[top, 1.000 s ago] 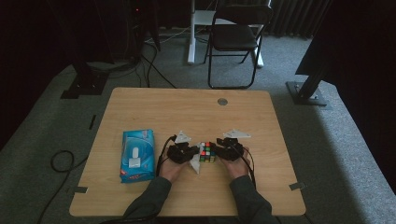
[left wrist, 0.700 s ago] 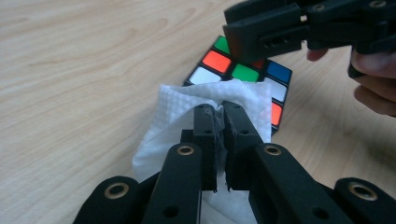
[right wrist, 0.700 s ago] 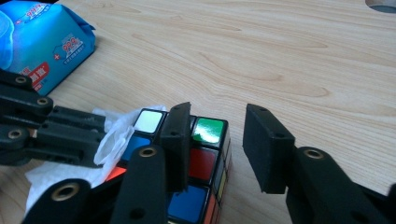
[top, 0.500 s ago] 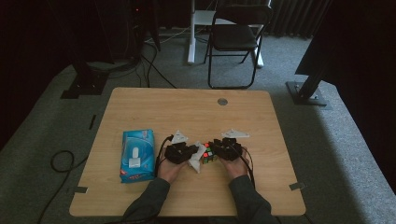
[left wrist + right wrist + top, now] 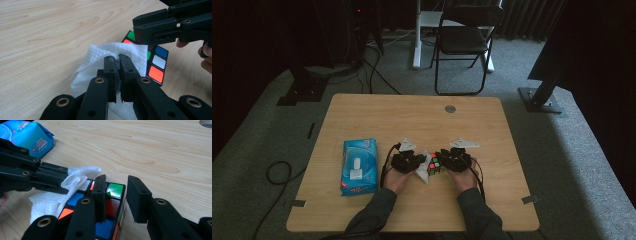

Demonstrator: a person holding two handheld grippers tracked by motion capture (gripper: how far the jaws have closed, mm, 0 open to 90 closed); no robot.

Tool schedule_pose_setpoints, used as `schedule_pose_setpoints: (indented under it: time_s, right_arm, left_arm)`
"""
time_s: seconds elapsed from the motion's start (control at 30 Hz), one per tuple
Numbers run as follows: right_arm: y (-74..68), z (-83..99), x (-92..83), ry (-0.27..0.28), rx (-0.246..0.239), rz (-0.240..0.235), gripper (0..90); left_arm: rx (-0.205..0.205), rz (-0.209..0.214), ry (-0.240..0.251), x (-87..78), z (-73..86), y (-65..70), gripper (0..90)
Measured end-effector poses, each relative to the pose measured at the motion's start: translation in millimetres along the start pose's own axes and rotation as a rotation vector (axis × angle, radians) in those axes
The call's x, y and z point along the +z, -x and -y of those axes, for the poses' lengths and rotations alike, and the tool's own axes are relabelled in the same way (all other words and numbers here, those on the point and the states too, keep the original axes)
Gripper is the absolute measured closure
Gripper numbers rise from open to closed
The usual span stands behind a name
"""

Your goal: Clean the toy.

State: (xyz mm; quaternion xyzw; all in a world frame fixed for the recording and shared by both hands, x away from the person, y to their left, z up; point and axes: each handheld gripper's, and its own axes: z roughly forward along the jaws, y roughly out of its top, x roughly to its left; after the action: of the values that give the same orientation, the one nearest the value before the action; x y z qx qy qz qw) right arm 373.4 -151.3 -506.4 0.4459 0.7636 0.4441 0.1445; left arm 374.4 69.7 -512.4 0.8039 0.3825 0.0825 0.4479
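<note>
A Rubik's cube [image 5: 436,165] lies on the wooden table [image 5: 412,115] between the two hands. My right gripper [image 5: 116,182] is shut on the cube [image 5: 113,207], with one jaw across its top face and the other at its right side. My left gripper [image 5: 118,58] is shut on a crumpled white wipe [image 5: 100,57]. It holds the wipe against the cube's near corner [image 5: 156,66]. In the right gripper view the wipe [image 5: 50,202] drapes over the cube's left side. From above, the left gripper [image 5: 417,164] and the right gripper [image 5: 443,160] almost meet.
A blue pack of wipes [image 5: 359,166] lies flat on the table to the left of the hands. A round grommet [image 5: 450,108] sits near the far edge. A folding chair [image 5: 464,40] and stand legs are on the carpet beyond the table.
</note>
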Motion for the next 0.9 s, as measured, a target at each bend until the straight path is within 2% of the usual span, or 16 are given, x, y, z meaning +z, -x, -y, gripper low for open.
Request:
schedule_pose_setpoints:
  time_s: [0.1,0.37,0.5,0.6,0.7,0.9]
  right_arm:
    - [0.1,0.2,0.0,0.001,0.001,-0.001,69.0]
    - [-0.1,0.4,0.0,0.003,0.001,0.0,69.1]
    - [0.1,0.6,0.1,0.005,0.002,-0.001,69.1]
    - [0.1,0.6,0.0,0.003,0.004,-0.001,69.1]
    - [0.2,0.6,-0.1,0.003,0.003,-0.001,69.1]
    - [0.2,0.7,-0.1,0.004,0.003,-0.001,69.1]
  left_arm:
    - [0.009,-0.01,-0.005,0.1,1.2,1.1,85.6]
    - [-0.013,-0.025,-0.009,2.9,4.0,-2.4,85.5]
    - [-0.009,-0.045,-0.047,10.9,10.6,-2.6,85.6]
    - [-0.03,-0.044,-0.057,17.1,15.3,-5.8,85.7]
    - [-0.003,-0.07,-0.095,24.8,19.3,-4.4,85.7]
    - [0.003,-0.071,-0.09,24.9,20.1,-4.4,85.8]
